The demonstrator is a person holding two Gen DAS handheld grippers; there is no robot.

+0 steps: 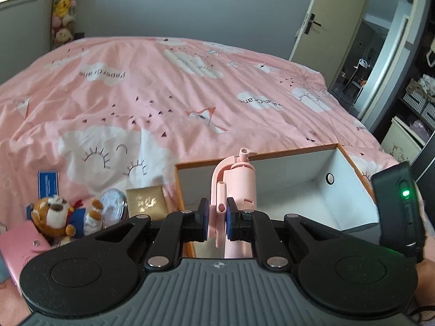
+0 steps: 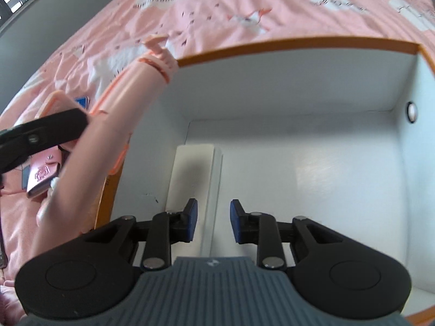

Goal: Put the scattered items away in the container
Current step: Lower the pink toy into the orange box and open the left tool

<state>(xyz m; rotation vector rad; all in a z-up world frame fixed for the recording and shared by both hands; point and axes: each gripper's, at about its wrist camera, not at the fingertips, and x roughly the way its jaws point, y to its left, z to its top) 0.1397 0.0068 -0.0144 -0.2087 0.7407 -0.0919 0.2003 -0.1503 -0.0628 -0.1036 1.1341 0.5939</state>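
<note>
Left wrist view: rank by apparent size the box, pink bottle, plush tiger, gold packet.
1. Box, orange-rimmed, largest.
2. Pink bottle, pinched in the left hand-held gripper; nearness to the lens inflates it.
3. Plush tiger.
4. Gold packet, smallest, though not far off the tiger.

My bed (image 1: 168,87), pink cloud cover, carries box (image 1: 350,187), plush bear (image 1: 54,217), gold packet (image 1: 145,199), pink wallet (image 1: 19,241).

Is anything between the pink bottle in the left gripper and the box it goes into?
Nothing visible blocks it. The left gripper holds the pink bottle at the box's near-left rim. Inside, only a white block lies along the left wall; the right gripper hangs open over it.
</note>
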